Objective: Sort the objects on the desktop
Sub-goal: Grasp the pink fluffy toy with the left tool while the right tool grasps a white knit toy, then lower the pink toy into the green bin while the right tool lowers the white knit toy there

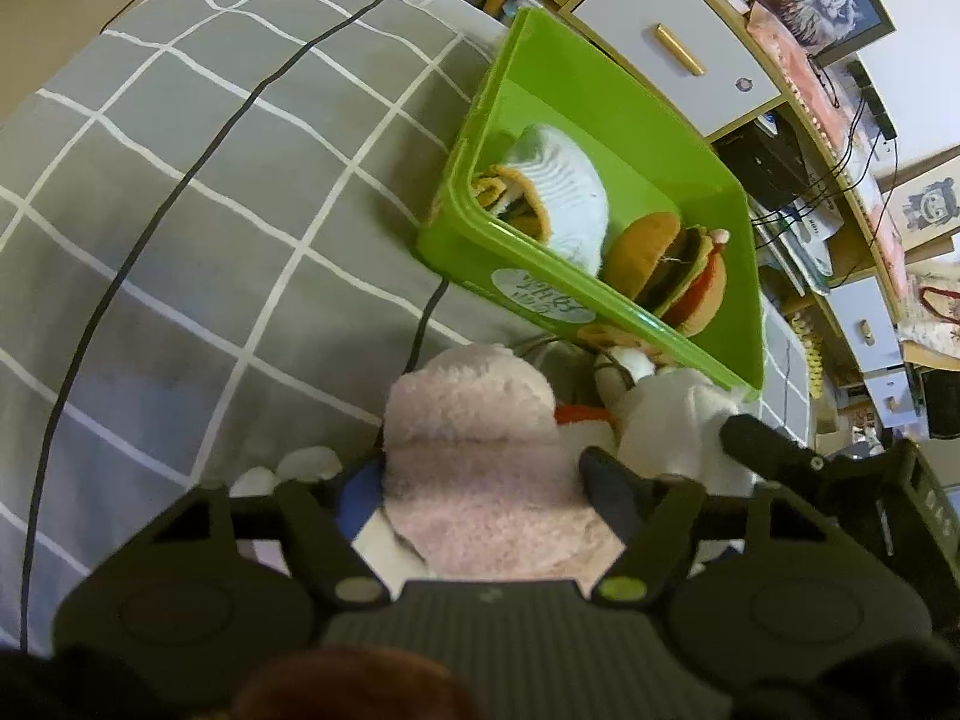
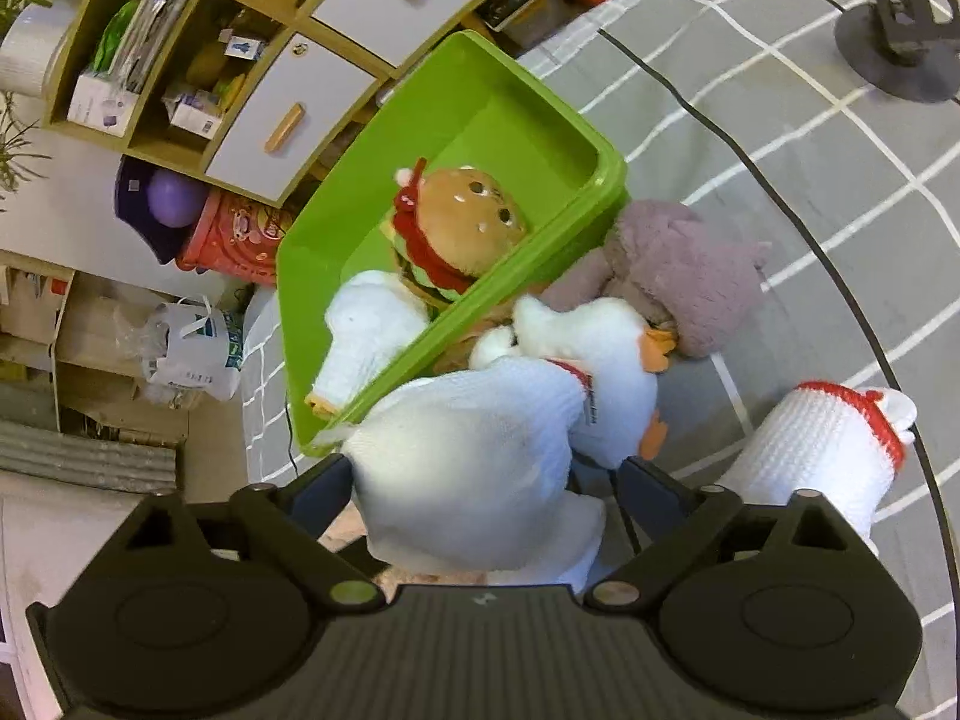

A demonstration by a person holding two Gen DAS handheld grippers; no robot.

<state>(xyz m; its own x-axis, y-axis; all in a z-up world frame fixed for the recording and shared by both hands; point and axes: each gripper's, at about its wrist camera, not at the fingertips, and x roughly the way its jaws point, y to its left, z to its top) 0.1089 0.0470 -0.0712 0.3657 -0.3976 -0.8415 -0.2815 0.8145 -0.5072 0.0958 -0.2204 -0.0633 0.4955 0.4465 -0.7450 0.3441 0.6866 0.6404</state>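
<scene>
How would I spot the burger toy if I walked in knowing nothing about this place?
Find the bright green bin on the grey checked cloth. The burger toy lies inside it, next to a white knitted toy. It is the only brown, bun-shaped one, with layered fillings, a red scarf and a face.

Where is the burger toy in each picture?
Left wrist view: the burger toy lies right of centre, inside the green bin, beside a white knitted toy.
Right wrist view: the burger toy sits just above centre in the bin, face up with a red bow.
Shared landmark: the green bin on the grey checked cloth.
</scene>
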